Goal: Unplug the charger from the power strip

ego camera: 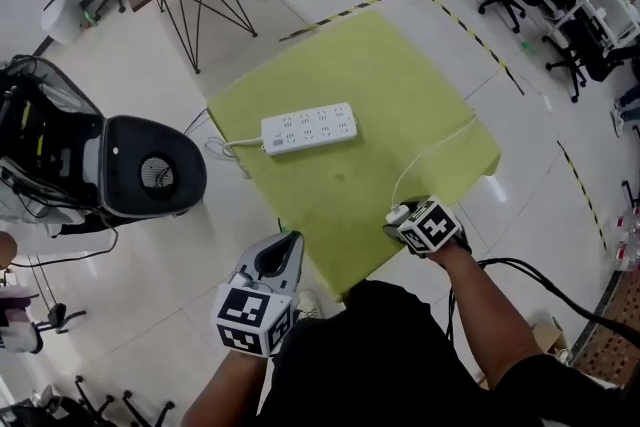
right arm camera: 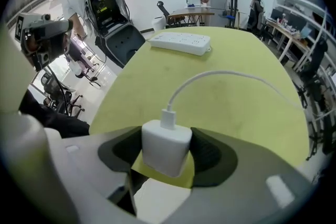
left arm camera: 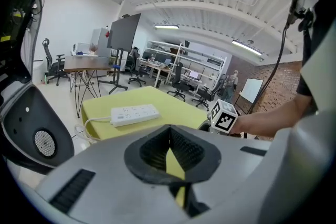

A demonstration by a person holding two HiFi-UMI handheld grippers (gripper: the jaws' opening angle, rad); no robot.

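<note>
Right gripper (right arm camera: 167,156) is clamping its ribbed black pads, spread wide, on the smooth white blocky charger (right arm camera: 164,140), holding it over the near part of the matte yellow-green tablecloth (right arm camera: 236,113). Thin white cable (right arm camera: 210,76) is arcing from the charger's top across the cloth, and the flat white rectangular power strip (right arm camera: 180,42) is lying well apart at the far side. Left gripper (left arm camera: 169,150) is hanging off the table's near corner, jaws together, gripping nothing.

Black shirt (ego camera: 380,355), grey left gripper (ego camera: 288,245)

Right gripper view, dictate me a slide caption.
Right gripper holds the unplugged white charger, cable trailing over the green table, power strip beyond.
</note>
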